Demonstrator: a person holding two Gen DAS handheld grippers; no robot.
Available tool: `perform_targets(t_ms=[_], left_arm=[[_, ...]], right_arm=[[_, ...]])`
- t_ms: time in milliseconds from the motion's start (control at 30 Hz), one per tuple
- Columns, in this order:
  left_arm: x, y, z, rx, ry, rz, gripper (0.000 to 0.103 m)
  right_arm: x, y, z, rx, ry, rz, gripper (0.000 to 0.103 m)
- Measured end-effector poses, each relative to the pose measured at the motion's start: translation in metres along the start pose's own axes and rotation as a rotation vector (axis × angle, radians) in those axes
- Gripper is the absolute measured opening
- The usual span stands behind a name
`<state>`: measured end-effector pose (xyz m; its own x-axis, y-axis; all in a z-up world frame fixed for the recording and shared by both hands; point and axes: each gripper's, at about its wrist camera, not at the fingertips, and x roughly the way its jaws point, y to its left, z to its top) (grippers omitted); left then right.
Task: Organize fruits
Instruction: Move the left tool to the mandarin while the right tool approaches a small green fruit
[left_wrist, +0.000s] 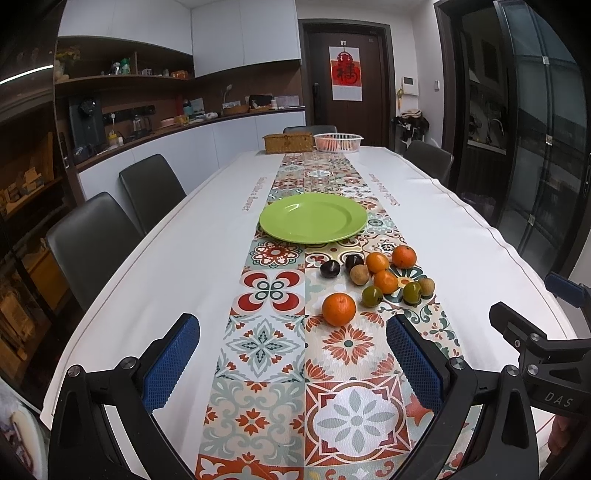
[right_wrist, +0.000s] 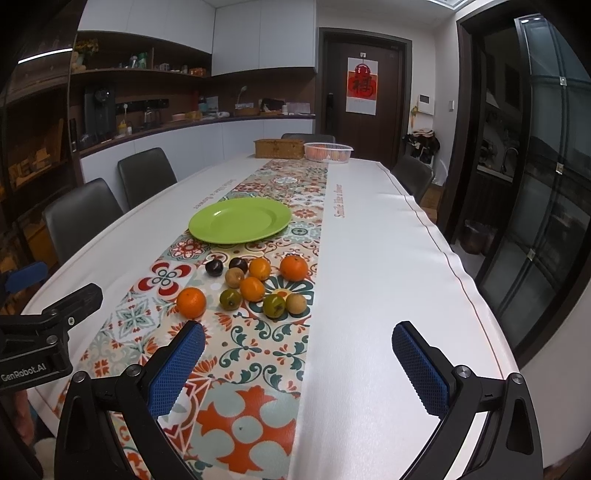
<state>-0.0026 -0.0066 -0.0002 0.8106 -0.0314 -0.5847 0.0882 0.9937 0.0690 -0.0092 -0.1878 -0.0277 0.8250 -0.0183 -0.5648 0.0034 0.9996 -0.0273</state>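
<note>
Beyond both released grippers, left gripper (left_wrist: 293, 363) and right gripper (right_wrist: 299, 369), fruits (right_wrist: 255, 286) lie near the green plate (right_wrist: 240, 220).

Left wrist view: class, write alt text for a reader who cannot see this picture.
Ten small fruits, orange, green, tan and dark, lie loose on a patterned table runner, just short of an empty green plate. The left claw is open in the foreground, holding nothing; part of the right claw shows at the right edge.

Left tongs (left_wrist: 293, 363), right tongs (right_wrist: 299, 369): black frames, blue textured pads, silver screws, white lettering.
</note>
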Motion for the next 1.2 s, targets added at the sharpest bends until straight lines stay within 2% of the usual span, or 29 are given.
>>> perform_targets(t_ms=[267, 533, 733, 1200], left_arm=[[0.014, -0.003, 0.000, 0.026, 0.019, -0.002, 0.102], [0.040, -0.004, -0.002, 0.046, 0.059, -0.010, 0.095], [0.062, -0.006, 0.000, 0.058, 0.084, -0.019, 0.093], [0.106, -0.013, 0.002, 0.077, 0.144, -0.064, 0.084]], right_arm=[[0.014, 0.002, -0.002, -0.055, 0.005, -0.019, 0.103], [0.036, 0.008, 0.000, -0.102, 0.025, -0.025, 0.102], [0.056, 0.010, 0.003, -0.127, 0.048, -0.027, 0.100], [0.099, 0.027, 0.004, -0.219, 0.098, -0.002, 0.088]])
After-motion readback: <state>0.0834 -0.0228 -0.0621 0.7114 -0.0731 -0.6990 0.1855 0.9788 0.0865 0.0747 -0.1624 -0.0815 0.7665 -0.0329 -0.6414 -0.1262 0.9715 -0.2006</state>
